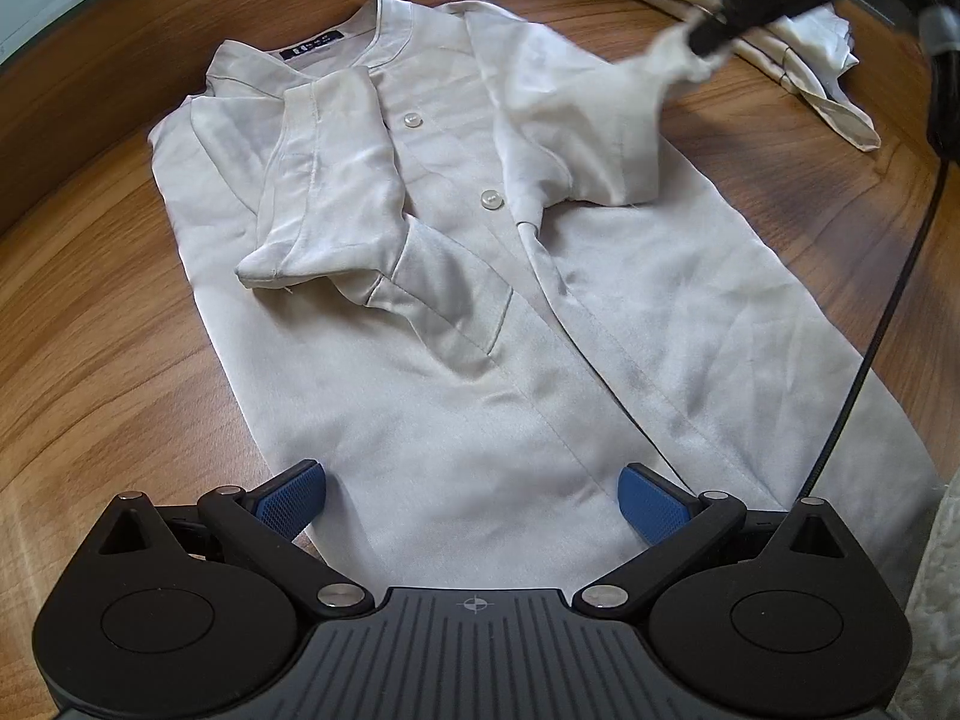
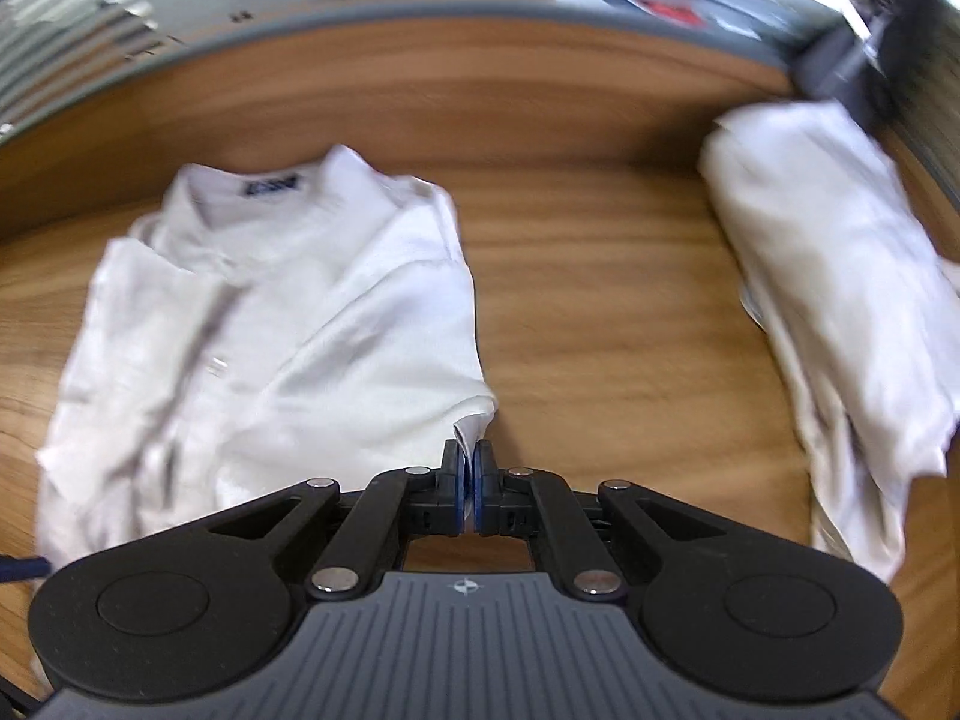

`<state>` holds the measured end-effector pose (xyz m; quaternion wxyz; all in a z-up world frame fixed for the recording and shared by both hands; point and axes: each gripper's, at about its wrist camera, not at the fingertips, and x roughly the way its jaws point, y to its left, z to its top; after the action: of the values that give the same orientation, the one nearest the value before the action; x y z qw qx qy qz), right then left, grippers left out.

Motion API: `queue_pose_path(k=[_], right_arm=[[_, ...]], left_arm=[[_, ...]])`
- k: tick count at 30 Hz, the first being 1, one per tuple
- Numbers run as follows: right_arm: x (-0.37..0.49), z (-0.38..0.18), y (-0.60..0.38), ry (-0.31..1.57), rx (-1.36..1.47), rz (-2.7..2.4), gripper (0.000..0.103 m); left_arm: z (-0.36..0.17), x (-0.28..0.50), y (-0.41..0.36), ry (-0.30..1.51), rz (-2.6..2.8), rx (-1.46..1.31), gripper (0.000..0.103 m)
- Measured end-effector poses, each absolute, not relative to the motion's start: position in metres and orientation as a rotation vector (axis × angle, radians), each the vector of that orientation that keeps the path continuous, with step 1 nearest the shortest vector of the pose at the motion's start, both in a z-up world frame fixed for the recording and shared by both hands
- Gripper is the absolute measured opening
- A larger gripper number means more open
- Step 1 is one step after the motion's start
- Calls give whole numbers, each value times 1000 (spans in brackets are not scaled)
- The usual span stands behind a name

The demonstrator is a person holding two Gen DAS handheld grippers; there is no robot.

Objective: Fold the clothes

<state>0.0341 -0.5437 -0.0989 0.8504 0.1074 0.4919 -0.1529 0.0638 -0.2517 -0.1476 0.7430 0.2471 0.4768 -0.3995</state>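
A pale grey button-up shirt (image 1: 456, 312) lies front up on the wooden table (image 1: 102, 330), collar at the far end. Its left sleeve (image 1: 324, 192) is folded in across the chest. My left gripper (image 1: 472, 498) is open and hovers over the shirt's near hem, nothing between its blue pads (image 1: 294, 498). At the upper right of the left wrist view, my right gripper (image 1: 699, 48) holds the right sleeve (image 1: 588, 120) lifted off the table. In the blurred right wrist view the right gripper (image 2: 470, 462) is shut on the sleeve's edge (image 2: 471, 429), beside the shirt (image 2: 270, 330).
A pile of other pale clothes (image 1: 780, 42) lies on the table at the far right, also seen as the pale pile (image 2: 840, 330). A black cable (image 1: 870, 336) hangs down the right side. A dark blurred object (image 2: 852, 72) sits behind the pile. Bare wood surrounds the shirt.
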Motion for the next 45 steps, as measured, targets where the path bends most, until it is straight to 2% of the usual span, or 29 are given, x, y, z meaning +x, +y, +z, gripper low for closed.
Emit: queue_pose_path(k=[5,7,8,9,19,23,32,41,43,44,45], right_arm=[[24,-101,-549,1043,209,-384,4],[24,-95,-544,1021,196,-379,14],[25,-91,-541,1005,192,-367,25],[26,-87,-538,990,193,-349,30],[77,-76,-468,978,200,45,31],[95,-80,-428,1006,161,201,35],[123,-91,-351,1063,-11,420,35],[133,-107,-325,1078,-133,466,35],[131,-107,-328,1068,-140,446,28],[131,-107,-329,1063,-144,436,13],[130,-107,-330,1058,-148,426,5]], left_arm=[[-147,63,-252,1046,-874,542,103],[-147,63,-252,1046,-874,542,103],[-147,63,-252,1045,-874,542,103],[-147,63,-251,1045,-874,541,103],[-147,62,-251,1042,-873,539,103],[-147,62,-251,1041,-874,539,103],[-147,63,-251,1042,-876,542,103],[-147,64,-252,1042,-878,542,103],[-146,65,-252,1042,-879,543,103],[-146,65,-252,1042,-879,543,103],[-146,65,-252,1042,-879,543,103]])
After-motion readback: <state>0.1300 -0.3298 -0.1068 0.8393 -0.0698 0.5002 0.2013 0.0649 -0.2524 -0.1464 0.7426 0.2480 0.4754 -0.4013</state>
